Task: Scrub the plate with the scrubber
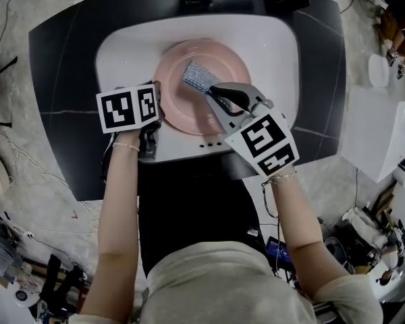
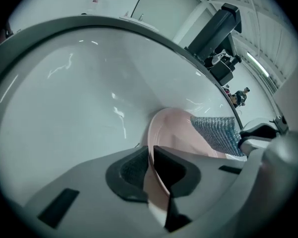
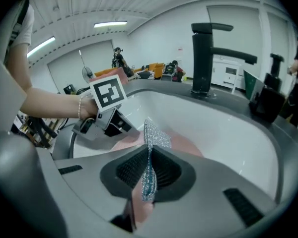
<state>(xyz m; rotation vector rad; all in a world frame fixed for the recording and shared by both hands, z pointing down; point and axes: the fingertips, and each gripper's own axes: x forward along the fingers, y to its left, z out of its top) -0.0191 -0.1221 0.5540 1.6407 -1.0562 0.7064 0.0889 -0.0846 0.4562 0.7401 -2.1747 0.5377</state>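
Observation:
A pink plate (image 1: 182, 110) lies in the white sink (image 1: 273, 52). My left gripper (image 1: 156, 103) is at the plate's left rim; in the left gripper view its jaws (image 2: 151, 175) are shut on the thin edge of the plate (image 2: 176, 128). My right gripper (image 1: 219, 94) reaches over the plate from the near right and is shut on a glittery silver-blue scrubber (image 1: 200, 77), which rests on the plate's middle. In the right gripper view the scrubber (image 3: 151, 143) stands edge-on between the pads, with the plate (image 3: 186, 147) under it and the left gripper (image 3: 109, 123) beyond.
The sink is set in a dark countertop (image 1: 61, 73). A black faucet (image 3: 203, 58) stands at the sink's far edge, with a black dispenser (image 3: 268, 95) to its right. The sink's curved wall (image 2: 74, 98) rises close beside the left gripper. Cluttered floor surrounds the counter.

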